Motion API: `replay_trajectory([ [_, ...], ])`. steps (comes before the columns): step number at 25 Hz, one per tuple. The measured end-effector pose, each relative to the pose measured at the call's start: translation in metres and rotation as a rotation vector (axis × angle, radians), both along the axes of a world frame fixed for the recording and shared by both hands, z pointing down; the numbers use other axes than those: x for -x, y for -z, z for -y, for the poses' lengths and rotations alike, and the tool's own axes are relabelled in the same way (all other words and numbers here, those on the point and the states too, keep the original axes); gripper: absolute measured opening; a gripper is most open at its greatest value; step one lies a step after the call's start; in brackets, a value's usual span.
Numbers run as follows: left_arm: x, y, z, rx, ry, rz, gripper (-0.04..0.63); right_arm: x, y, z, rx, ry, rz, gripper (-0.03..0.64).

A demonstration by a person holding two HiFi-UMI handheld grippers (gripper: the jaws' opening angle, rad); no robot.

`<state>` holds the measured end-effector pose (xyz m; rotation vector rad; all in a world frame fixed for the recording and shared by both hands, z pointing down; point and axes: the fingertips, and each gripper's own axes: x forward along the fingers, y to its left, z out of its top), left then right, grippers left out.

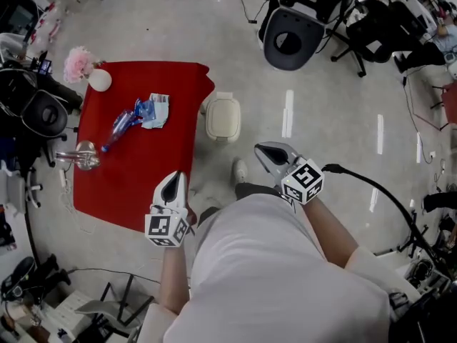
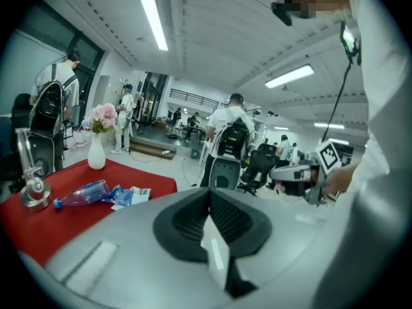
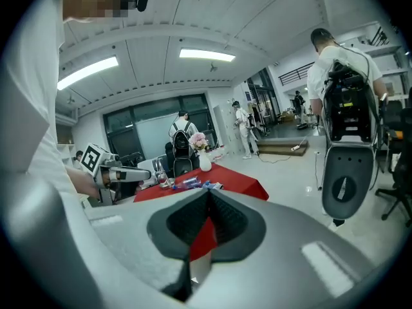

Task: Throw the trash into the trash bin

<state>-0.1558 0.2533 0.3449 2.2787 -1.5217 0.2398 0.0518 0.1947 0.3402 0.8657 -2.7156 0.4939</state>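
**A:** Where is the trash found?

**B:** A crushed plastic bottle and a blue-and-white wrapper are seen lying on the red surface, touching each other, in its far half. Neither is held by anything.

**A:** And the trash bin?

**B:** The cream trash bin is set on the floor just beside the surface's right edge, at about three o'clock from the wrapper — its lid is down.

**A:** How are the tools held?

**B:** The left tool is held over the near right part of the surface. From it, the bottle is found between ten and eleven o'clock and the bin at one o'clock. In its own view the jaws are seen pressed together, with nothing between them. The right tool is held over the floor, apart from the surface, with the bin at ten o'clock from it — its jaws are likewise closed on nothing.

**A:** Is anything else carried by the surface?

**B:** A white vase with pink flowers is stood at the far left corner. A shiny metal piece is seen near the left edge, at about eight o'clock from the bottle.
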Motion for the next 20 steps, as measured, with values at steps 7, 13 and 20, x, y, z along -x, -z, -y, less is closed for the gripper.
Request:
replay_trajectory([
  [7, -0.017, -0.015, 0.032, 0.045, 0.038, 0.041, 0.005, -0.008, -0.025, 0.035, 0.018, 0.105, -0.043, 0.0],
  [13, -0.016, -0.034, 0.046, 0.09, 0.064, 0.069, 0.005, -0.004, -0.048, 0.049, 0.048, 0.157, -0.058, 0.0],
  [20, -0.002, -0.06, 0.072, 0.117, 0.034, 0.101, 0.005, 0.011, -0.077, 0.067, 0.092, 0.148, -0.083, 0.0],
])
